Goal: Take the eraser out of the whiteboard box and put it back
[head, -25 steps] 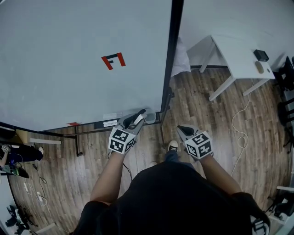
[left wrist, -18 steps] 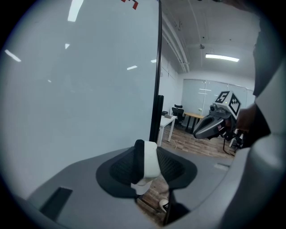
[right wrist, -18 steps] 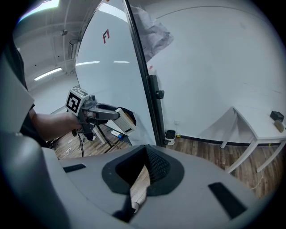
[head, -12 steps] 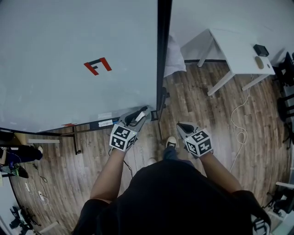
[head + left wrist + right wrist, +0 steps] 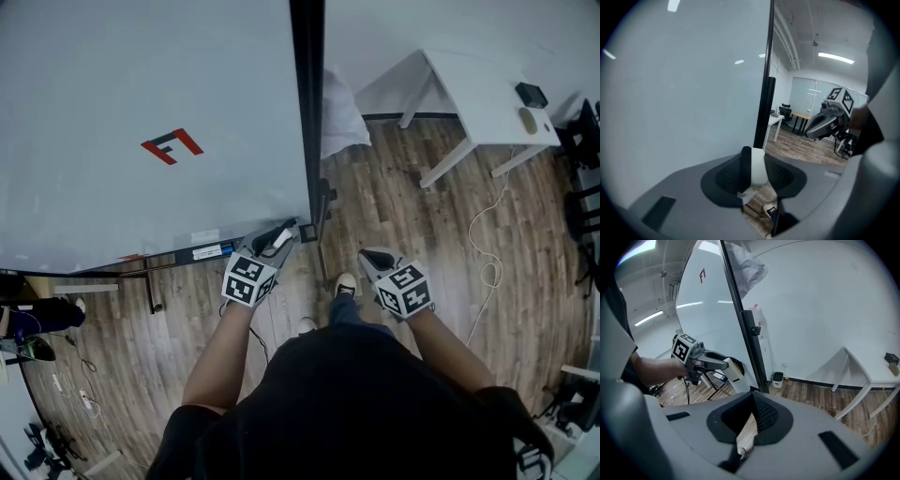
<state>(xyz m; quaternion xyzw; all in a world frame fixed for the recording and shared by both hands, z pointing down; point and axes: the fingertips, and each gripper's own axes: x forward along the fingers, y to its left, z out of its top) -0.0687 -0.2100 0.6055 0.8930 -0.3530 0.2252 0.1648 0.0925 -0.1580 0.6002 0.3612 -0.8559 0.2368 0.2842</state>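
Currently, head view: left gripper [image 5: 281, 234] sits near the lower right corner of the whiteboard [image 5: 112, 84], pinching the eraser [image 5: 279, 247]. Right gripper [image 5: 371, 257] is off to the right over the floor [image 5: 422, 216], apart from the board. With the eraser out and in the jaws, the first half looks done; putting it back is what's left. The box itself I cannot pick out. Red-and-black F-shaped mark [image 5: 172, 146] on the board. A label [image 5: 211, 251] at the board's bottom edge is too small to read. Square markers on both cubes.

Left gripper view: jaws spread around the eraser, pads pressing its sides. White body, dark face to the left. No print visible on it.

Right gripper view: jaws pressed together at the tips, nothing between them. The mark shows far up the board; no other writing is legible.
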